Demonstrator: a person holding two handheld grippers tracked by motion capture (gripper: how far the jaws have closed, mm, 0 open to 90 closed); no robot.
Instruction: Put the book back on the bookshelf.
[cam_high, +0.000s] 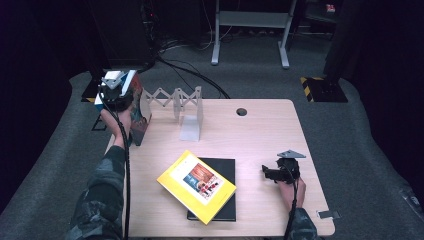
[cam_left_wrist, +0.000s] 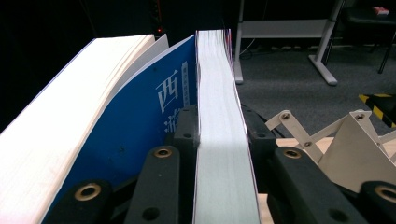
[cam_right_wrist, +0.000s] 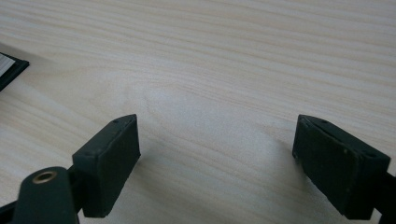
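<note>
The book clamped between the left gripper's jaws stands upright on its edge at the far left corner of the tabletop; in the left gripper view its page block runs straight up between the two black jaws, which press on it from both sides. Touching its left side is a blue book with white characters on the cover, leaning away and fanning open. Just beside them toward the middle of the far edge stands a white folding rack with a scissor-like lattice. Near the front edge, around the middle, a yellow book lies tilted on top of a black book. The right gripper sits low near the right edge of the tabletop, its jaws wide apart over bare wood, holding nothing; a corner of the black book shows at the left of the right gripper view
</note>
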